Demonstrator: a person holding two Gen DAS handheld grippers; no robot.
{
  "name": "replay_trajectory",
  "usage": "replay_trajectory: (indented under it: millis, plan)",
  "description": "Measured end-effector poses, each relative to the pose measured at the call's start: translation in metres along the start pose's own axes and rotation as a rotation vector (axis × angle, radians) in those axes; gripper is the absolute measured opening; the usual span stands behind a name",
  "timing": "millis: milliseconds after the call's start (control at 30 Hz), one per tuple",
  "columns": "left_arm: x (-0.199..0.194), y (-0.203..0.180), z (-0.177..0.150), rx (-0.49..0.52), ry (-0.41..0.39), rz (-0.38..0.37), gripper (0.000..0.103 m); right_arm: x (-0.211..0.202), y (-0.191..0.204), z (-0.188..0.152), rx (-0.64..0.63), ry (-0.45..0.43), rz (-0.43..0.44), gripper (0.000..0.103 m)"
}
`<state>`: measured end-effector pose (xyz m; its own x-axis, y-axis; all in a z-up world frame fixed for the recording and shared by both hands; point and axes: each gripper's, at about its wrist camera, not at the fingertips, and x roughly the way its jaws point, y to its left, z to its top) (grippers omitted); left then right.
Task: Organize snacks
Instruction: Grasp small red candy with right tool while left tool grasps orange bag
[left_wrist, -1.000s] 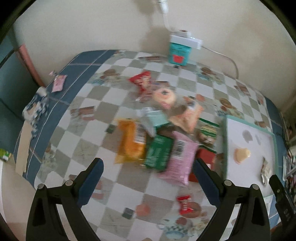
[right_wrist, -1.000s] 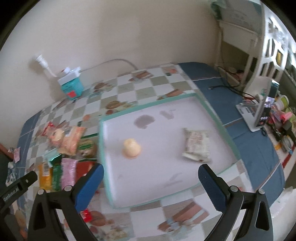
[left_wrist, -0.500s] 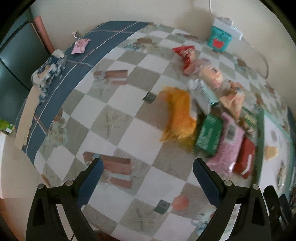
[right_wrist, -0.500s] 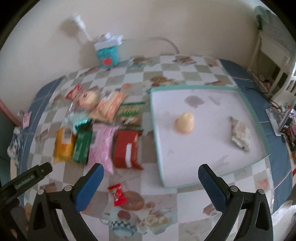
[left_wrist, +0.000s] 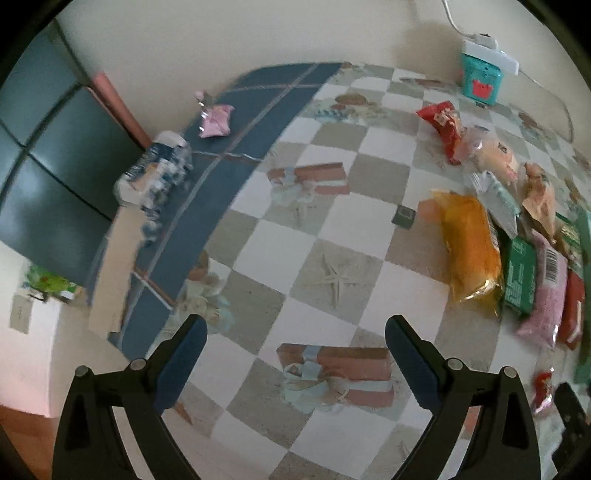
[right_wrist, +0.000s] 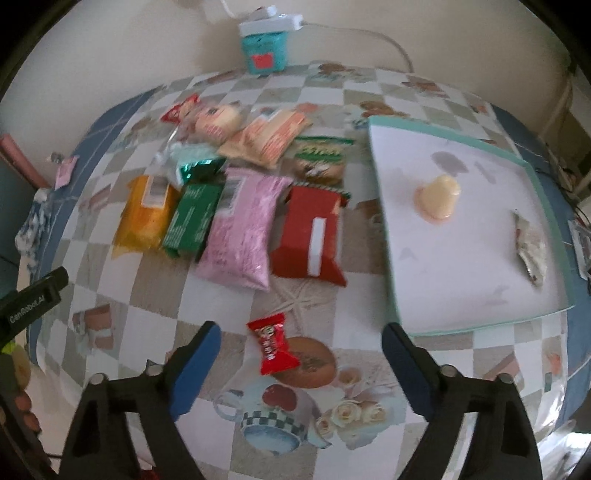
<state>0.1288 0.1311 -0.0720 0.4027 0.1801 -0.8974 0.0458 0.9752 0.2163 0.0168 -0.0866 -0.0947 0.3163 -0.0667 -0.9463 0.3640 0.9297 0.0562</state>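
Your right gripper (right_wrist: 301, 352) hangs released over the near edge of the table (right_wrist: 369, 302), jaws wide with nothing between them, and a small red candy wrapper (right_wrist: 272, 342) lies on the checkered cloth just ahead of the gap, closer to the left finger. Beyond it, toward the middle of the table, the snacks sit in a loose row: an orange packet (right_wrist: 146, 216) at the left, a green packet (right_wrist: 192, 218) touching it, a pink bag (right_wrist: 242, 232) overlapping the green one, and a red pack with a white strip (right_wrist: 308, 238) just beside the pink bag. Behind that row, toward the far edge, you have a peach-striped packet (right_wrist: 273, 138), a green-and-brown biscuit pack (right_wrist: 319, 160), a pale round bun in clear wrap (right_wrist: 218, 120) and a small red pouch (right_wrist: 181, 109) clustered together. At the right side of the table the white tray with a teal rim (right_wrist: 391, 288) holds a pale yellow jelly cup (right_wrist: 437, 199) near its middle and a crumpled silvery wrapper (right_wrist: 530, 249) near its right rim, the two well apart. Your left gripper (left_wrist: 295, 345) is also released and empty, over bare cloth near the table's left side, with the orange packet (left_wrist: 471, 247) well off to its right. A teal box (right_wrist: 263, 55) stands at the far edge against the wall.
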Motion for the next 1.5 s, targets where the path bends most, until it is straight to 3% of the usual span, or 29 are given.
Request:
replay_trajectory:
  millis: [133,200,300,367,467,533,900,1000,1067,1233,1333,1500]
  plan:
    - [0.006,0.005,0.006,-0.011,0.027,-0.106,0.097,0.010,0.007,-0.004,-0.021,0.032,0.014,0.071]
    - [0.008,0.005,0.010,-0.013,0.040,-0.144,0.097,0.014,0.008,-0.006,-0.020,0.050,0.026,0.070]
    - [0.008,0.000,0.018,-0.035,0.054,-0.232,0.097,0.022,0.009,-0.009,-0.024,0.075,0.029,0.056]
    - [0.008,-0.006,0.022,-0.046,0.066,-0.274,0.097,0.026,0.011,-0.011,-0.030,0.088,0.030,0.055]
    - [0.011,-0.021,0.028,-0.046,0.081,-0.309,0.097,0.031,0.014,-0.014,-0.038,0.102,0.040,0.044]
    - [0.014,-0.030,0.033,-0.046,0.089,-0.340,0.097,0.035,0.015,-0.016,-0.044,0.114,0.044,0.031]
    - [0.032,-0.076,0.054,-0.005,0.123,-0.415,0.097,0.047,0.017,-0.008,-0.046,0.113,0.061,0.027]
    - [0.037,-0.086,0.057,0.007,0.126,-0.410,0.088,0.050,0.019,-0.004,-0.045,0.115,0.068,0.027]
    - [0.041,-0.092,0.058,0.012,0.135,-0.408,0.076,0.053,0.020,-0.001,-0.042,0.116,0.071,0.027]
    - [0.052,-0.101,0.061,-0.008,0.174,-0.434,0.071,0.056,0.018,0.011,-0.032,0.126,0.078,0.027]
    - [0.055,-0.104,0.060,-0.011,0.193,-0.455,0.048,0.056,0.016,0.013,-0.025,0.128,0.085,0.026]
    - [0.050,-0.104,0.058,-0.016,0.188,-0.431,0.041,0.041,0.006,0.015,-0.015,0.109,0.105,0.026]
